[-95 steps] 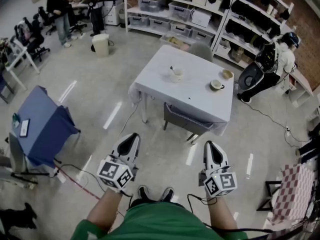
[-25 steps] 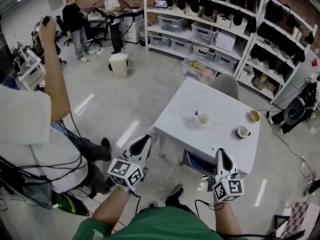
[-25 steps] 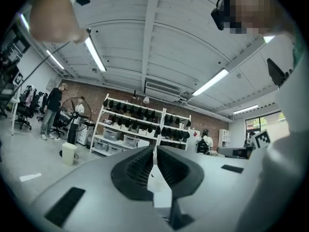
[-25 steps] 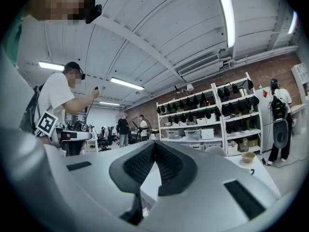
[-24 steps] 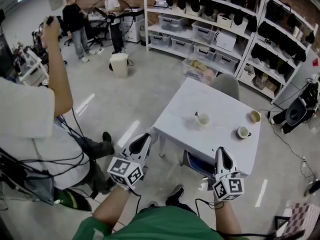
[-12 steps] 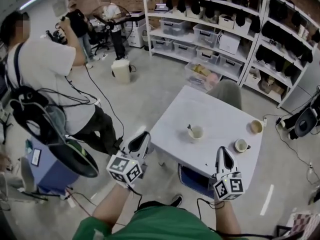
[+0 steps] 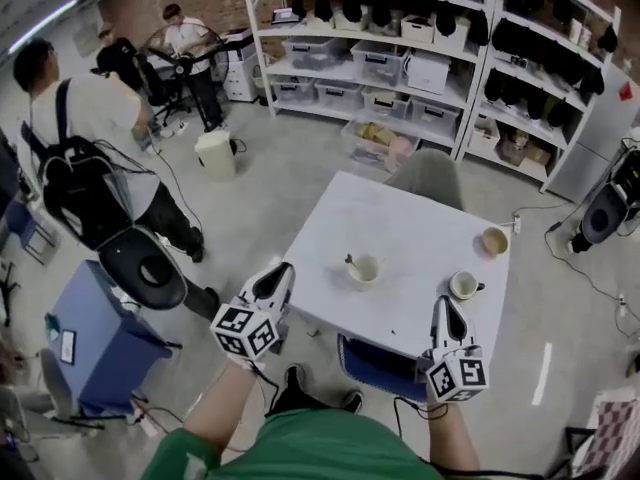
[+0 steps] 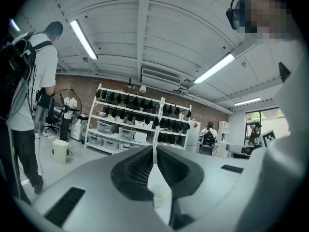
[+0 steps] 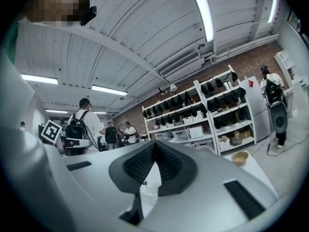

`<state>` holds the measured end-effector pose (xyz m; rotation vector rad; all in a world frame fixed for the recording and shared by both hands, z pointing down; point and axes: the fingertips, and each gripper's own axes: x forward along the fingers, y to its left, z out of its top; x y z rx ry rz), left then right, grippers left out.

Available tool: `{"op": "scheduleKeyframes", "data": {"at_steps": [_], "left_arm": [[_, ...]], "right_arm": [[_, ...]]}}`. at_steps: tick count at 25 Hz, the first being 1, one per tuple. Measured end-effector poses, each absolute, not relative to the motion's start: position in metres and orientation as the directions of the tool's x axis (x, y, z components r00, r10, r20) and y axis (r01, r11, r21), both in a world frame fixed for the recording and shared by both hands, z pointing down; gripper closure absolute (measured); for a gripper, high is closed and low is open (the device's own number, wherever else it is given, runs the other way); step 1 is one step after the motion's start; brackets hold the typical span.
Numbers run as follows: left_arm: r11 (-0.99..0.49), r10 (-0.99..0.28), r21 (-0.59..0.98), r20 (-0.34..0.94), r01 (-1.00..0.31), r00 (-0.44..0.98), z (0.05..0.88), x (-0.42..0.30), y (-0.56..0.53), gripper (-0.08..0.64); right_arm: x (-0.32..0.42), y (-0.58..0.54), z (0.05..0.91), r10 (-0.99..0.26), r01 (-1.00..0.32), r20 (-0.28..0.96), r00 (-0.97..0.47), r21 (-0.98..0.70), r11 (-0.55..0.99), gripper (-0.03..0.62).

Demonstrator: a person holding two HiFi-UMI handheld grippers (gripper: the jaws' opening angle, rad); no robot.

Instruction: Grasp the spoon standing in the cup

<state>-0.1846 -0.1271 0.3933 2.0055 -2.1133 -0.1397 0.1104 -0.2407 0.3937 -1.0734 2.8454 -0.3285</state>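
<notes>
Head view first: the cup [image 7: 364, 269] sits about mid-frame on the white table [image 7: 400, 218]. The spoon [image 7: 351, 262] leans out over its left rim, so the handle is free to pinch. The left gripper [image 7: 279, 272] hangs by the table's lower-left edge and the right gripper [image 7: 441, 304] by its lower-right edge. Both are well apart from the cup, so my guess is this is just the walk-up. A second cup [image 7: 463, 285] and a bowl [image 7: 494, 241] sit further right, out of the way.

Left gripper view: the jaws are pressed together with nothing in them. The cup [image 8: 159, 196] peeks out low centre, so it's roughly lined up.

Right gripper view: same deal, clenched on nothing, with the cup [image 9: 150, 191] and spoon [image 9: 145, 183] low centre. Whichever one goes in has to open up first.
</notes>
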Motion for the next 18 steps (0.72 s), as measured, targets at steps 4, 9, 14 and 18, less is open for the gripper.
{"op": "scheduleKeyframes", "data": {"at_steps": [4, 9, 14, 18], "left_arm": [[0.003, -0.994, 0.241, 0.107, -0.971, 0.023, 0.421, -0.186, -0.154, 0.520], [-0.085, -0.984, 0.279, 0.128, -0.957, 0.125, 0.447, -0.213, -0.200, 0.520], [-0.171, -0.959, 0.337, 0.157, -0.926, 0.234, 0.470, -0.252, -0.255, 0.520], [-0.236, -0.921, 0.411, 0.194, -0.881, 0.337, 0.503, -0.275, -0.292, 0.519]], "right_arm": [[0.123, -0.246, 0.414, -0.718, -0.702, 0.020, -0.696, -0.228, 0.675, 0.569], [0.108, -0.256, 0.424, -0.783, -0.772, 0.047, -0.620, -0.213, 0.599, 0.569], [0.074, -0.277, 0.417, -0.839, -0.833, 0.074, -0.539, -0.192, 0.518, 0.569], [0.049, -0.282, 0.423, -0.880, -0.882, 0.116, -0.461, -0.170, 0.440, 0.569]]}}
